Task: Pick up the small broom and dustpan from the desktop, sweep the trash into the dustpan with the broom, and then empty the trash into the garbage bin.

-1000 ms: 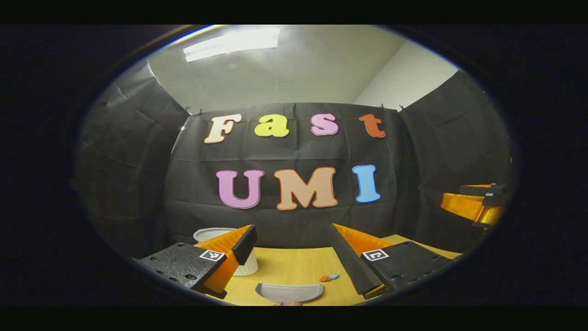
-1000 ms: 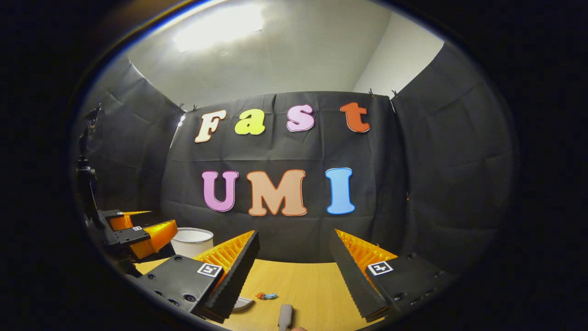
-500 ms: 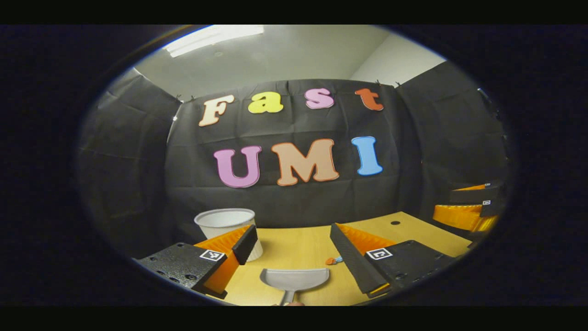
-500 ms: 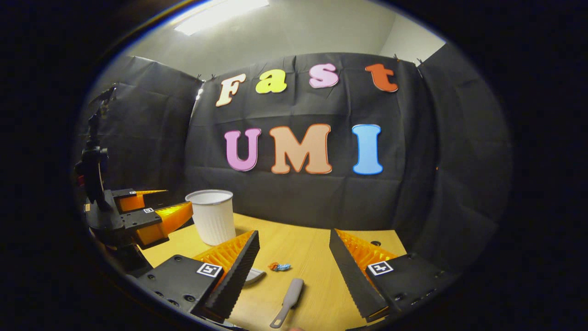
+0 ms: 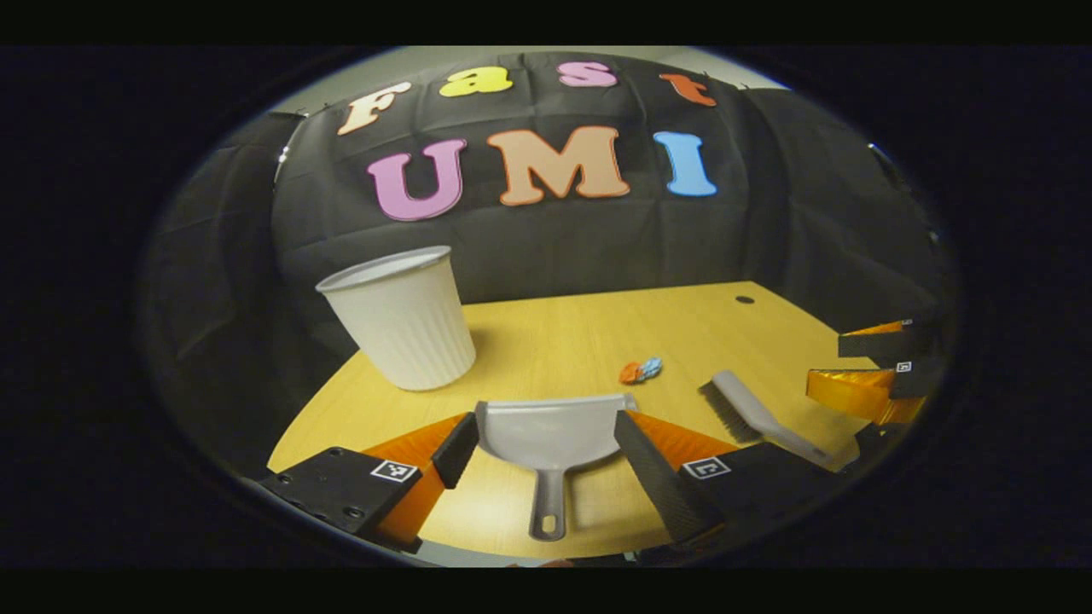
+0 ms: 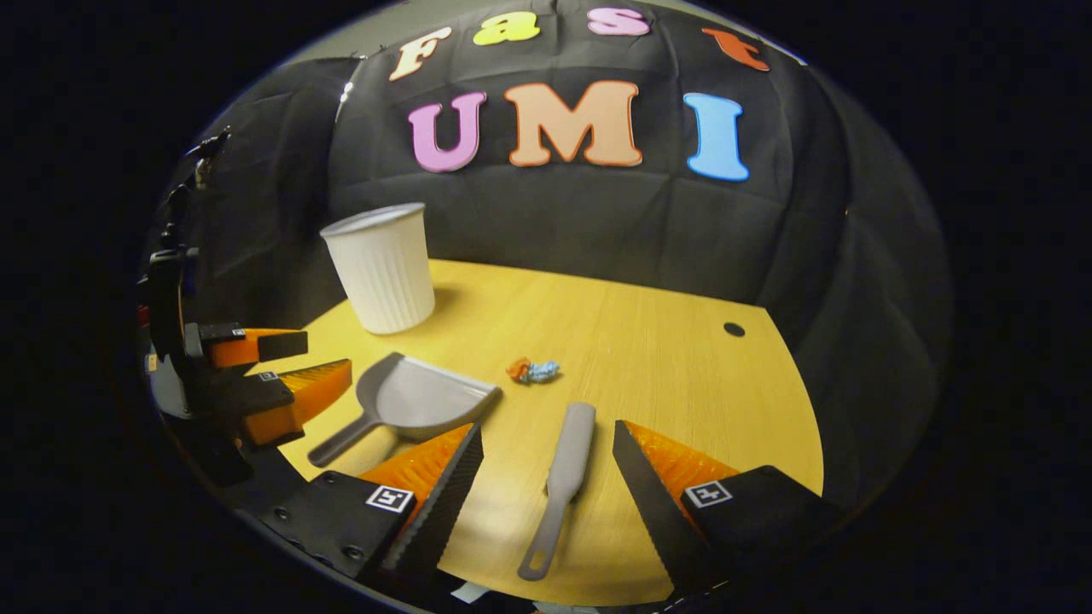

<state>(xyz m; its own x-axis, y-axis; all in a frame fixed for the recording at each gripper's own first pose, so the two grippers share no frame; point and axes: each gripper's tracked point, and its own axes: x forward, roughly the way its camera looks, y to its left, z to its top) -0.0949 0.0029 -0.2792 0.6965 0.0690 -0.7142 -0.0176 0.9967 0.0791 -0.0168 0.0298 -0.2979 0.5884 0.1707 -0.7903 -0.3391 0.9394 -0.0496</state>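
Grey plastic dustpan (image 5: 550, 433) handle lying between spread-open left gripper (image 5: 546, 460); slim grey broom (image 6: 563, 469) centring under right gripper (image 6: 546, 477), equally released; lowering squarely advised.

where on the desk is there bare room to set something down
Bare wood lies on the far right, between the trash and the small hole, and behind the trash toward the wall. The near left is crowded: bin, dustpan, broom.

Each hand-held gripper (image 5: 544, 439): orange ribbed fingers w/ black serrated pads; black bases w/ square tags, screws.
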